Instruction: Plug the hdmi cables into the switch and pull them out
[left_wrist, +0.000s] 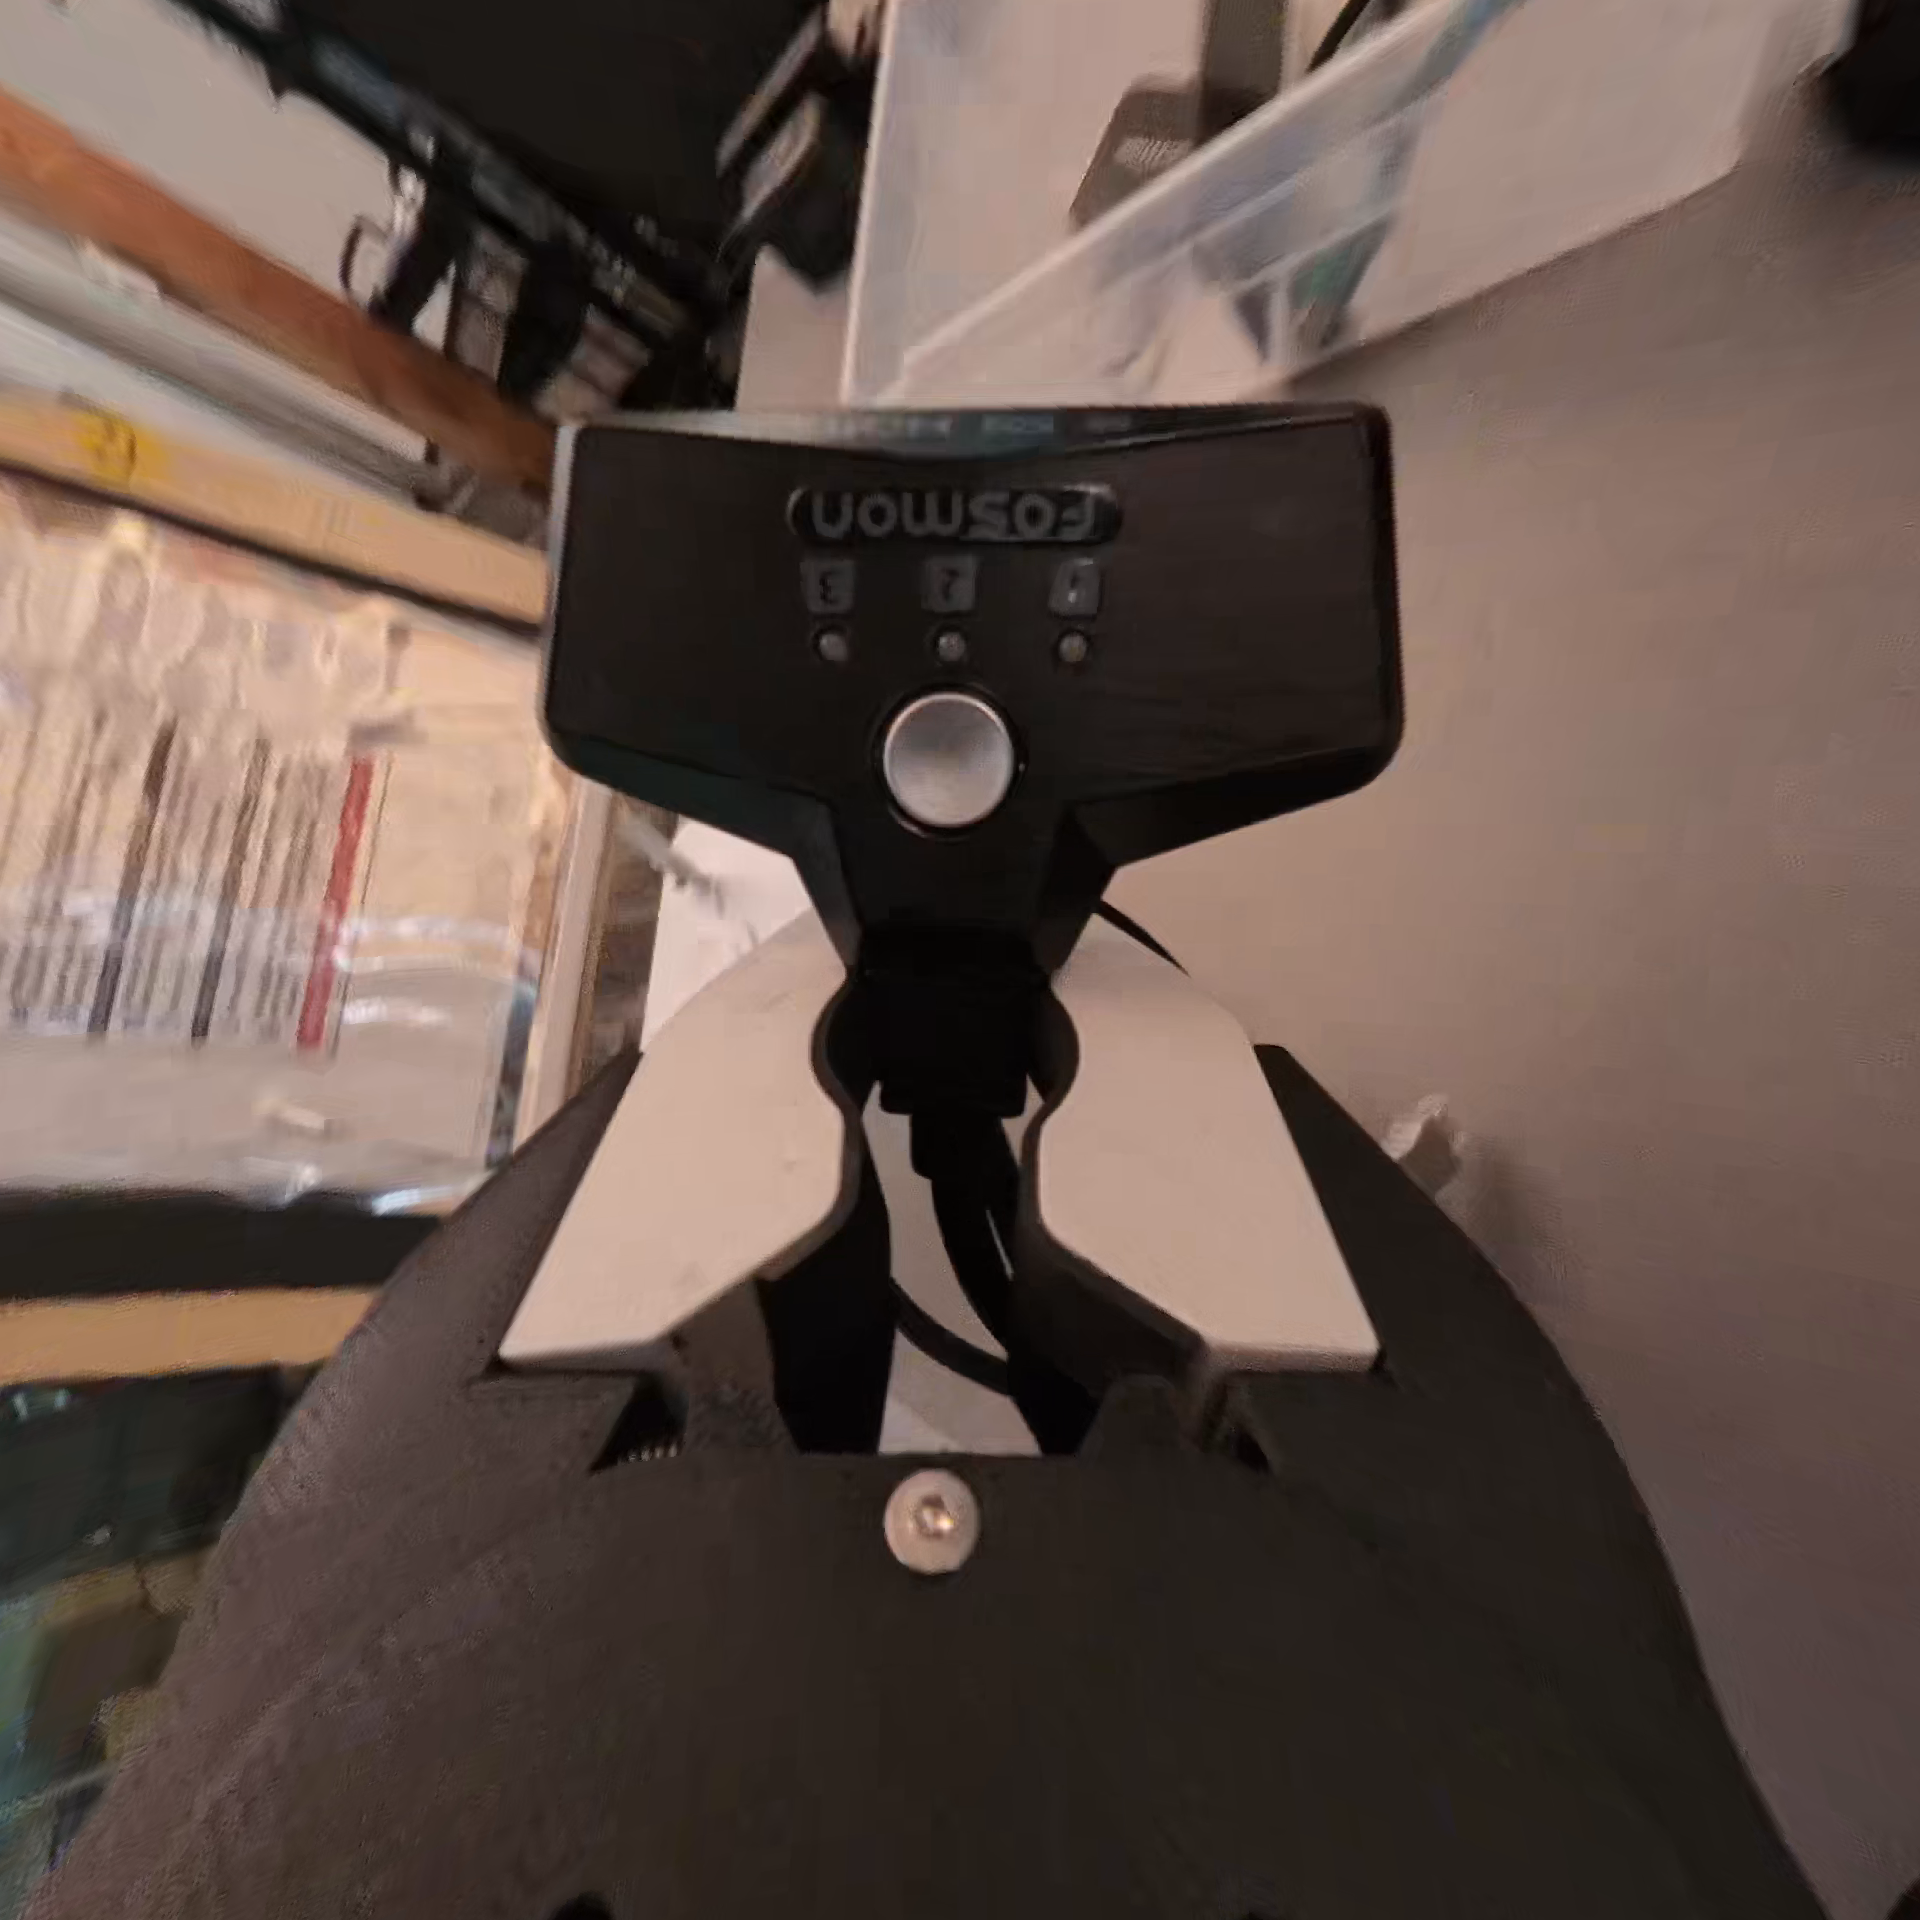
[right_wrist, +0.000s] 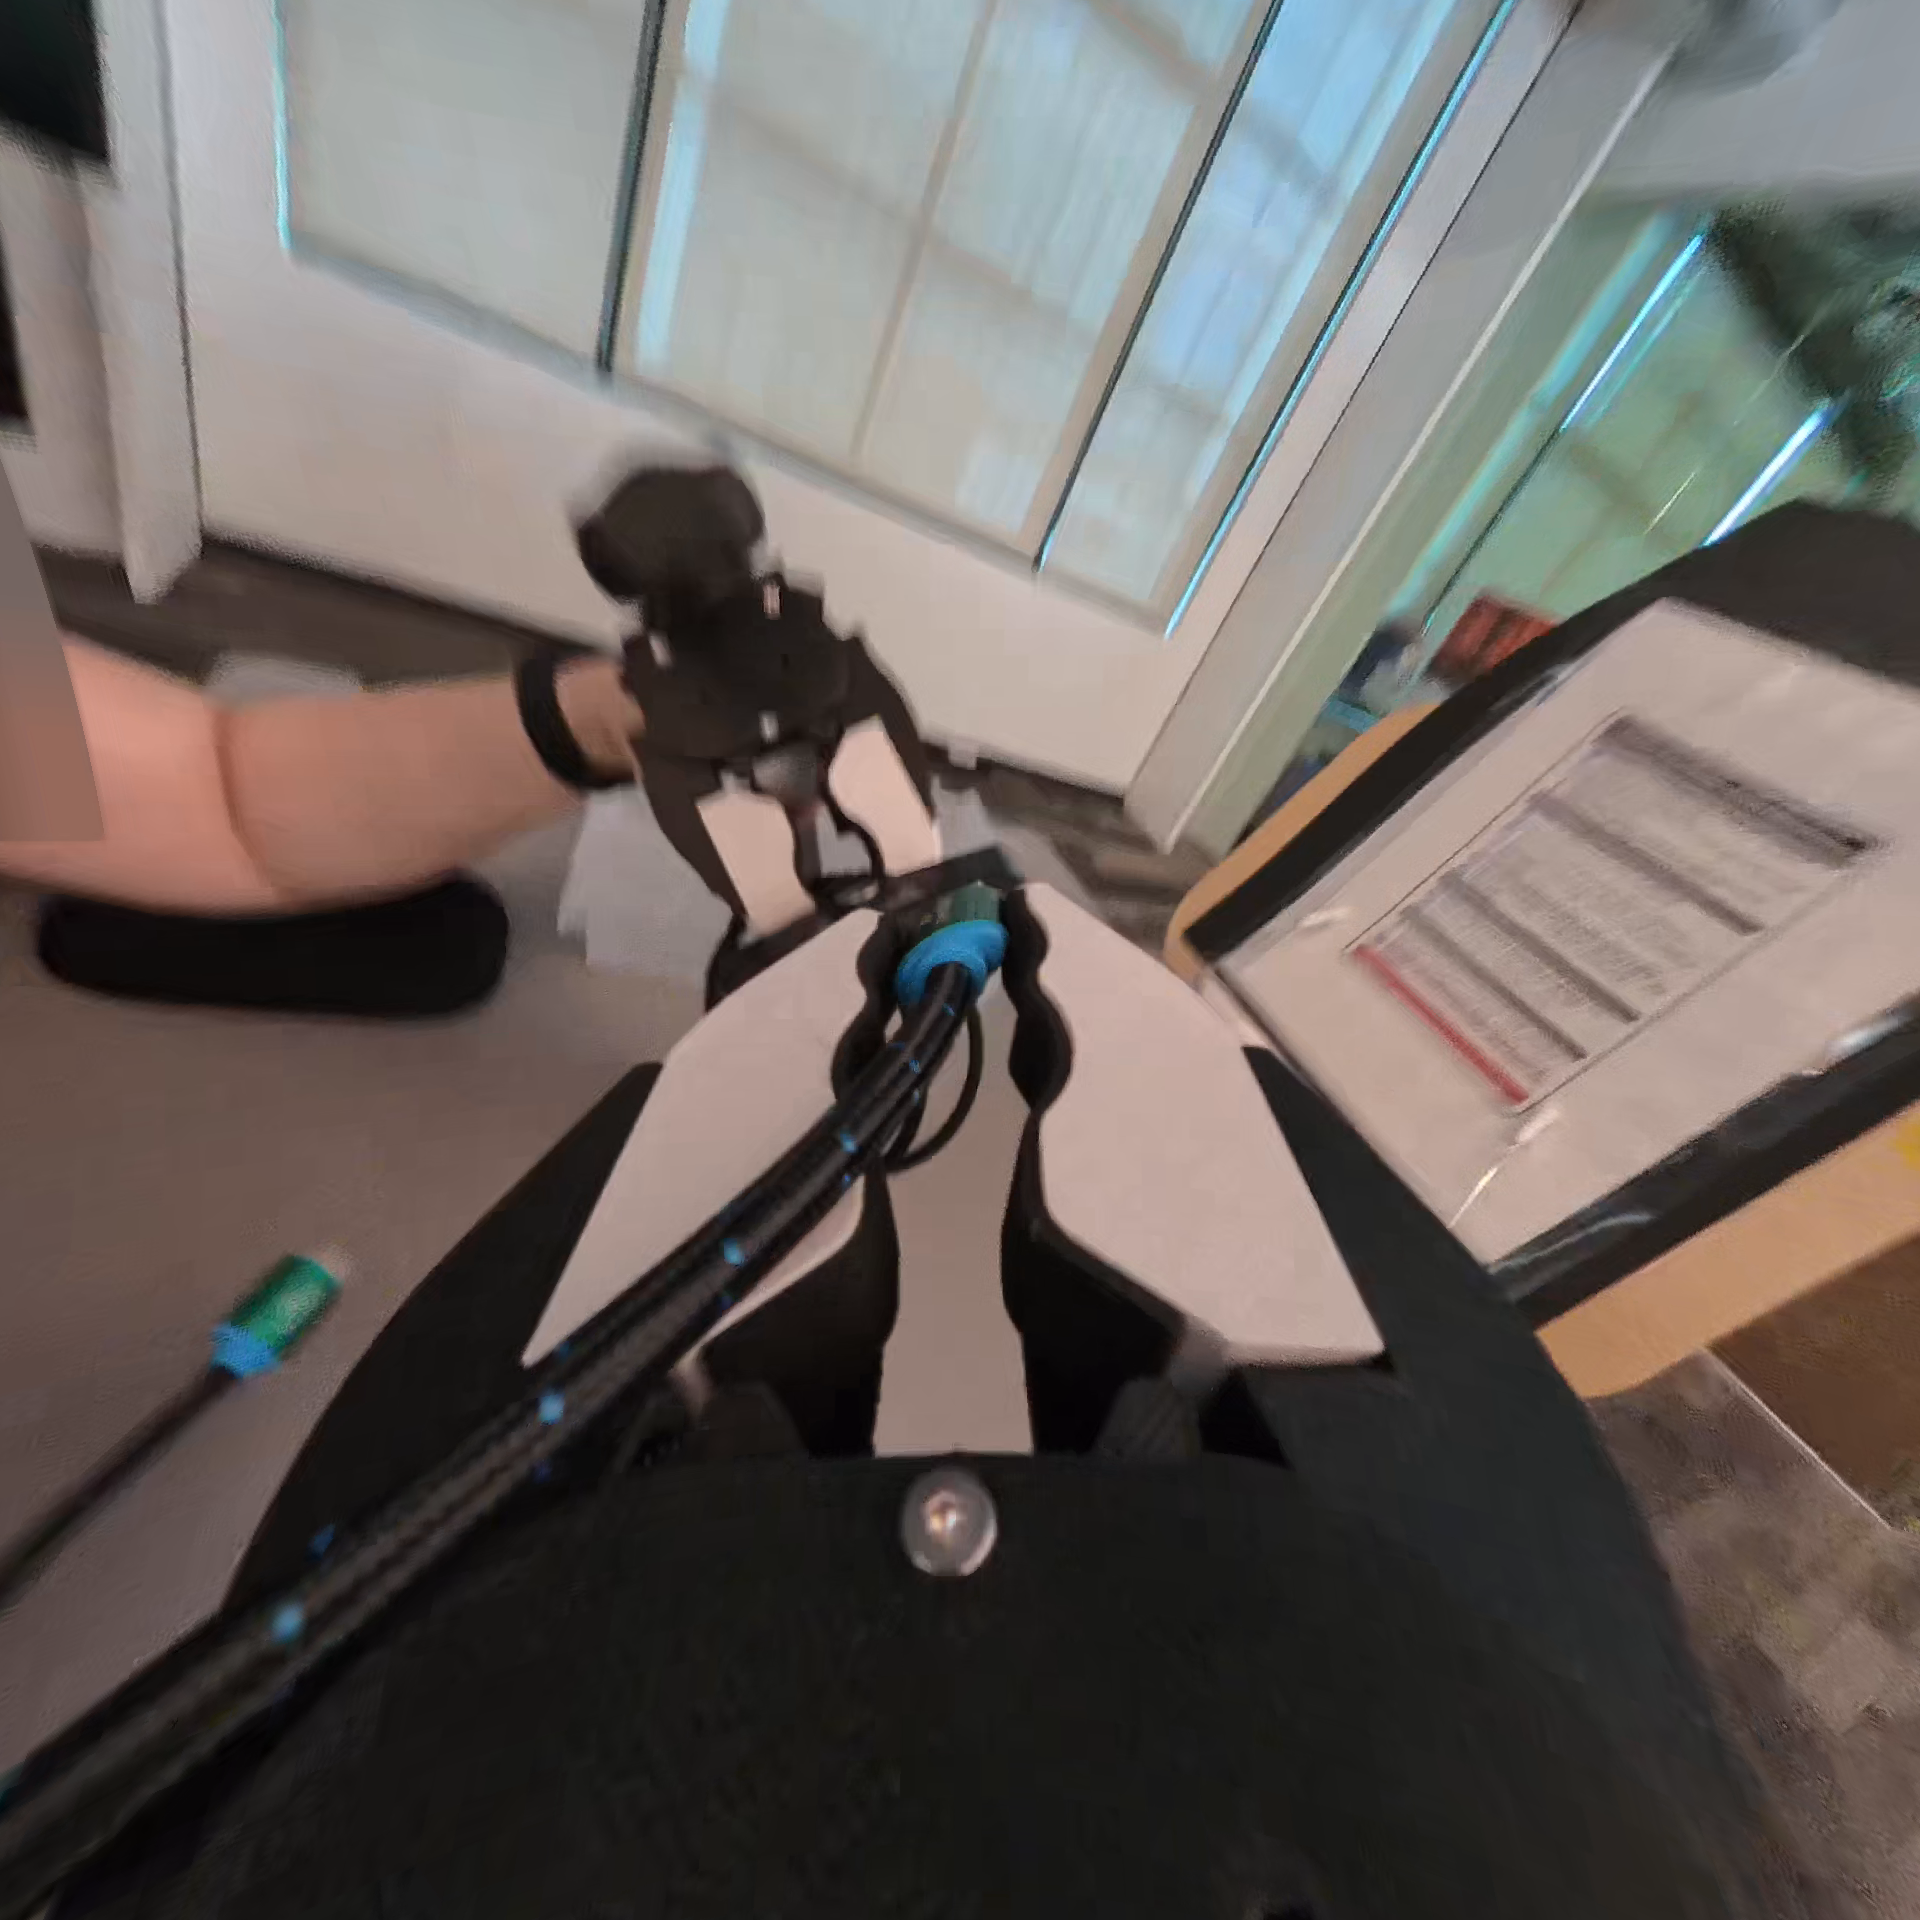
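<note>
Left tool (left_wrist: 945, 1049) grips switch (left_wrist: 966, 613); cable plug (right_wrist: 951, 935) points into it

Switch (left_wrist: 966, 603) black w/ silver round button (left_wrist: 948, 761). Held cable (right_wrist: 727, 1247) black braid w/ blue flecks, blue collar, green plug; spare plug (right_wrist: 286, 1304) green, blue collar. Gripper fingers (left_wrist: 717, 1174) white on black.

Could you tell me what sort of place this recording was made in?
Probably a room in a home or small office, worked on the floor: grey carpet, a white glazed door, and shelving with stacked items nearby. Both grippers hold parts above the carpet.
</note>
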